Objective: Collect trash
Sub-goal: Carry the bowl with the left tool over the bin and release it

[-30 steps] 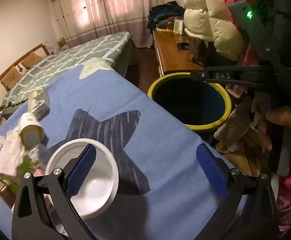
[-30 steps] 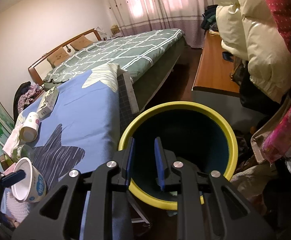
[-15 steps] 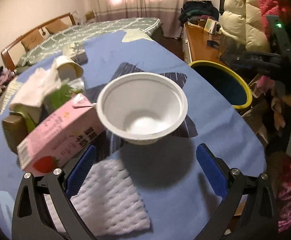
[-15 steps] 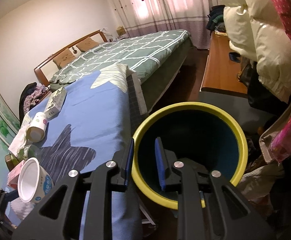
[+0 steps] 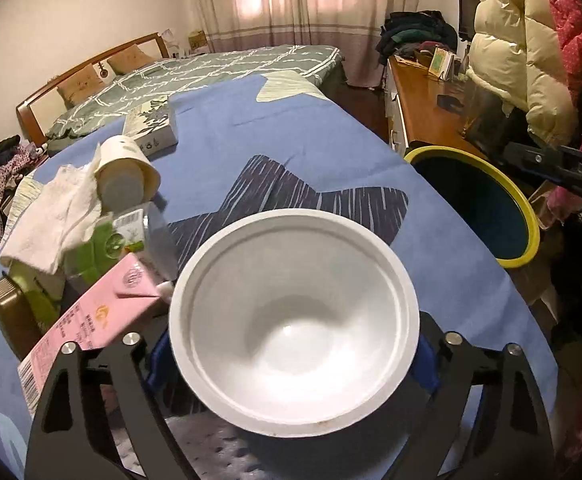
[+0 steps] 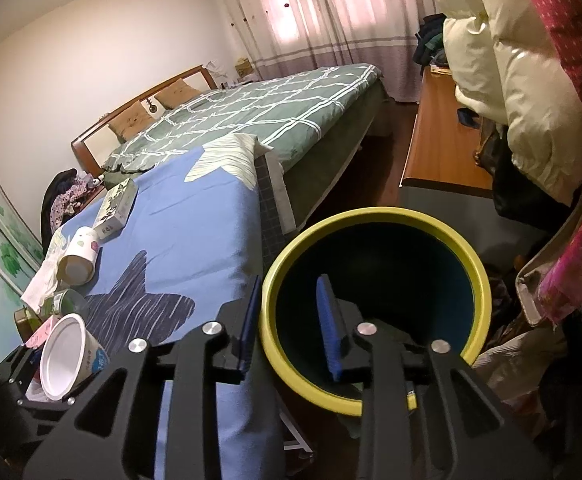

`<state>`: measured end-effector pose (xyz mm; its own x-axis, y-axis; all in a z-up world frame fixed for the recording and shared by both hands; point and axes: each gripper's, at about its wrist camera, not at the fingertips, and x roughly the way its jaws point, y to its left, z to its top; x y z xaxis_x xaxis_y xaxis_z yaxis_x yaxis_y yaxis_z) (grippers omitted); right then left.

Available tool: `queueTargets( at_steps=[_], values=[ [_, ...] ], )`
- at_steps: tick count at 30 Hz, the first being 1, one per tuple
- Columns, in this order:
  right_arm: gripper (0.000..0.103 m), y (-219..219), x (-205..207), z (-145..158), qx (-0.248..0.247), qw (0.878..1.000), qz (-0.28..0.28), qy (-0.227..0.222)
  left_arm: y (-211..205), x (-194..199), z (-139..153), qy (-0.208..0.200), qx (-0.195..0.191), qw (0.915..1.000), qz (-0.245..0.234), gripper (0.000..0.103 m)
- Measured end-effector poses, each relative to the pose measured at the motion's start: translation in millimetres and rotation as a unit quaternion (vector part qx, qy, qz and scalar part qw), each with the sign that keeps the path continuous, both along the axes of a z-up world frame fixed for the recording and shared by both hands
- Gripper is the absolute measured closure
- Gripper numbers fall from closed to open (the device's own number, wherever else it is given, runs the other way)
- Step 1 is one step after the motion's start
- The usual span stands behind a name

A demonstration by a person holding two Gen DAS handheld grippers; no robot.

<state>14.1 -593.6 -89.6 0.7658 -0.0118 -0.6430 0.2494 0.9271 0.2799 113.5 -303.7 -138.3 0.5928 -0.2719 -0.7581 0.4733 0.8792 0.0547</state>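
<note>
The white paper bowl (image 5: 293, 320), mouth tilted toward the camera, is being closed on between the left gripper's (image 5: 291, 354) still-spread jaws, the yellow-rimmed bin (image 5: 475, 204) lying right.

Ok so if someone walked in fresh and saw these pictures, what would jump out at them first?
Probably the white bowl, filling the left wrist view between the left gripper fingers, whose jaws are closing around it. Next, the yellow-rimmed bin beside the blue table, with the right gripper straddling its rim as its jaws open. Then the clutter at the table's far side: a tipped cup and a pink carton.
</note>
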Motion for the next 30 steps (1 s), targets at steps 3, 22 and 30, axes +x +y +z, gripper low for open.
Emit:
queueTargets(
  at_steps=[3, 22, 30],
  values=[
    [0.076, -3, -3, -1, 0.005, 1.000, -0.001, -0.002, -5, 5, 1, 0.008, -0.006, 0.9999, -0.003, 0.023],
    [0.075, -34, -66, -1, -0.052, 0.994, -0.092, 0.006, -120, 11, 42, 0.004, -0.018, 0.9943, -0.105, 0.023],
    [0.075, -55, -84, -9, -0.057, 0.991, -0.119, 0.014, -206, 31, 30, 0.025, 0.003, 0.9891, -0.145, 0.023]
  ],
)
